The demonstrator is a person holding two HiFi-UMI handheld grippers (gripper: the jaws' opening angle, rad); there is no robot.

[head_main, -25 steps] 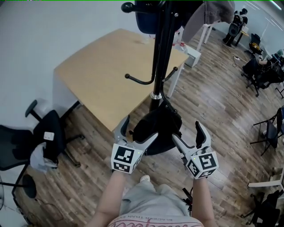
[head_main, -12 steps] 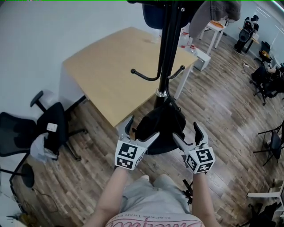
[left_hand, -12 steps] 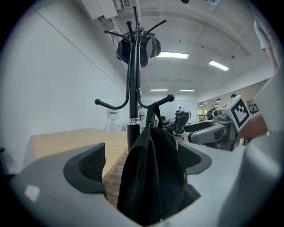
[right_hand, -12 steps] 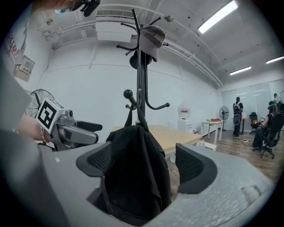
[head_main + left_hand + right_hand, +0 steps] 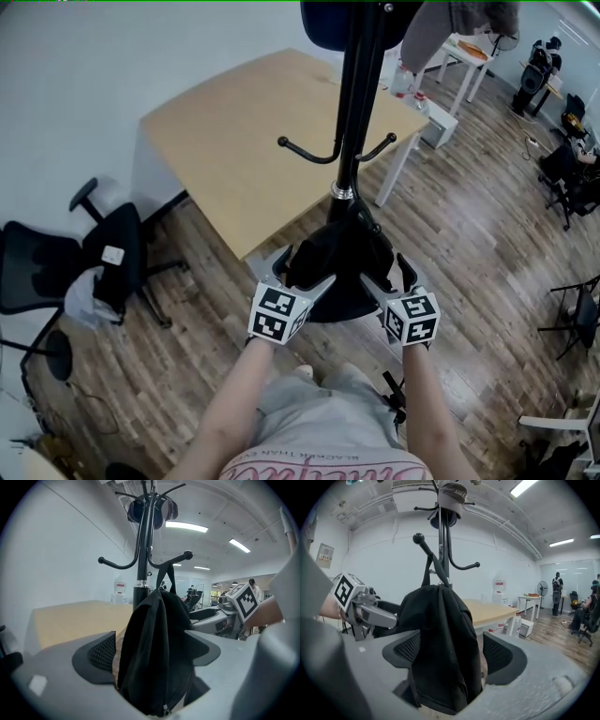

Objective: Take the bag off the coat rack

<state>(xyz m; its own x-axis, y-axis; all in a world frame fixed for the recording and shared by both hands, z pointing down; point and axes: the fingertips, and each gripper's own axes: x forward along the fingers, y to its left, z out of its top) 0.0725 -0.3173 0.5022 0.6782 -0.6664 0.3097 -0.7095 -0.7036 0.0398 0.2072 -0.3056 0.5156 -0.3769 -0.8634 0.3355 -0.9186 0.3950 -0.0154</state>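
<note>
1. The black bag (image 5: 337, 255) hangs low against the coat rack (image 5: 357, 112). Its strap (image 5: 426, 573) is looped over one of the rack's lower hooks (image 5: 418, 539).
2. Left gripper (image 5: 302, 269), on one side of the rack: the jaws are wide and have just been closing. The bag's body sits between them, but one pad stands clear of the fabric, so there is no grip yet.
3. Right gripper (image 5: 386, 272), on the other side of the rack: the same, wide and just closing. The bag is between the jaws and the far pad is apart from it.
4. Pose: both forearms reach forward toward the rack, side by side, with the grippers tipped slightly downward and flanking the bag.
5. Judgement: the step in hand is securing the bag. Close until both pads bite fabric, then lift so the strap clears the upturned hook tip before drawing away from the rack. A straight pull back would likely snag the strap and rock the rack.
</note>
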